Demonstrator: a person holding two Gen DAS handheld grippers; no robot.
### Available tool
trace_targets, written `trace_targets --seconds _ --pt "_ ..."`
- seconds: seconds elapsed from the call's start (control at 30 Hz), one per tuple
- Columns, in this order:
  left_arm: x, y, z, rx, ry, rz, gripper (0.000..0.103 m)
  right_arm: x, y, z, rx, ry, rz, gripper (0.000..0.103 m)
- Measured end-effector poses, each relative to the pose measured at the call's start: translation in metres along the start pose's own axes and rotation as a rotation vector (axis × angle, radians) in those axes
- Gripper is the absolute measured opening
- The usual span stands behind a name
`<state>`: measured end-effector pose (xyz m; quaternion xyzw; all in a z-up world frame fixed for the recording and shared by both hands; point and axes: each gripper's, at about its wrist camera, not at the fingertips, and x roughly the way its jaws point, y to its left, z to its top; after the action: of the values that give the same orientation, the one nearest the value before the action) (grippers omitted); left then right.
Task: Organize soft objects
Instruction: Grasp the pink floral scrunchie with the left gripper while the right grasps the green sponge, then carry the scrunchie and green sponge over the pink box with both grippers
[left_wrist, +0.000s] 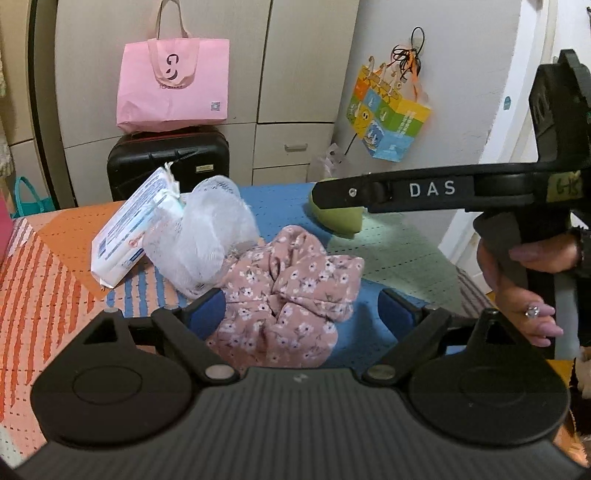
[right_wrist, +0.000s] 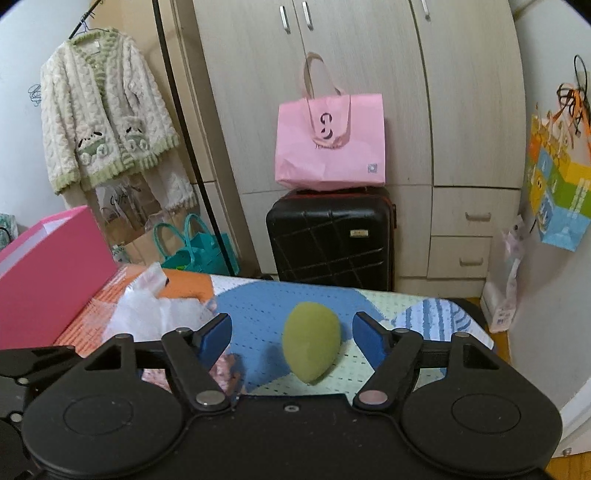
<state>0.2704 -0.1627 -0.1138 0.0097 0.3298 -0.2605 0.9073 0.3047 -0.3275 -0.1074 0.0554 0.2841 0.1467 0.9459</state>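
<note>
A pink floral cloth (left_wrist: 288, 295) lies bunched on the patterned table mat (left_wrist: 55, 295), between the jaws of my open left gripper (left_wrist: 303, 314). Behind it sit a white mesh puff (left_wrist: 207, 240) and a white tissue pack (left_wrist: 129, 236). A green egg-shaped sponge (right_wrist: 310, 341) lies on the mat (right_wrist: 258, 306) between the jaws of my open right gripper (right_wrist: 291, 339). In the left wrist view the right gripper (left_wrist: 332, 192) reaches in from the right over the sponge (left_wrist: 340, 219), held by a hand (left_wrist: 524, 280).
A pink box (right_wrist: 48, 273) stands at the mat's left edge. Behind the table are a black suitcase (right_wrist: 332, 240) with a pink bag (right_wrist: 332, 144) on it, a teal bag (right_wrist: 195, 247), wardrobes, and a colourful bag (left_wrist: 388, 114) hanging on the wall.
</note>
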Motion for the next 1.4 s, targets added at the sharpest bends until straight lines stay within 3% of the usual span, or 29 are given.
trace_targets --seconds 0.1,0.17,0.2,0.23,0.3,0.4,0.5,0.6,0.87,1.4 --pt "0.001 0.000 0.000 0.002 0.005 0.008 0.085 0.006 -0.005 -0.002 0.017 0.011 0.011 0.077" --pt "0.002 -0.003 -0.001 0.022 0.010 0.033 0.075 0.008 -0.006 -0.003 0.025 0.015 0.014 0.077" --pt "0.002 -0.004 -0.002 0.040 0.008 0.060 0.063 0.010 -0.007 -0.002 0.028 0.017 0.015 0.077" --pt "0.002 -0.007 -0.003 0.069 0.008 0.091 0.057 0.010 -0.008 -0.003 0.033 0.013 0.017 0.077" --pt "0.003 -0.010 -0.004 0.106 0.006 0.106 0.056 0.007 -0.009 -0.003 0.053 -0.008 0.025 0.077" --pt "0.002 -0.011 -0.004 0.112 0.005 0.109 0.045 0.009 -0.010 -0.003 0.066 0.001 0.037 0.075" --pt "-0.001 -0.012 -0.005 0.116 -0.001 0.105 0.030 0.014 -0.008 -0.006 0.057 0.023 0.019 0.057" --pt "-0.004 -0.013 -0.008 0.120 -0.006 0.094 0.023 0.012 -0.009 -0.009 0.056 0.014 -0.019 0.043" --pt "-0.024 -0.019 -0.019 0.096 0.002 0.012 0.019 -0.004 -0.005 -0.016 0.064 0.006 -0.040 0.041" --pt "-0.065 -0.015 -0.034 0.008 -0.016 -0.030 0.019 -0.063 0.043 -0.048 -0.038 -0.024 -0.089 0.041"
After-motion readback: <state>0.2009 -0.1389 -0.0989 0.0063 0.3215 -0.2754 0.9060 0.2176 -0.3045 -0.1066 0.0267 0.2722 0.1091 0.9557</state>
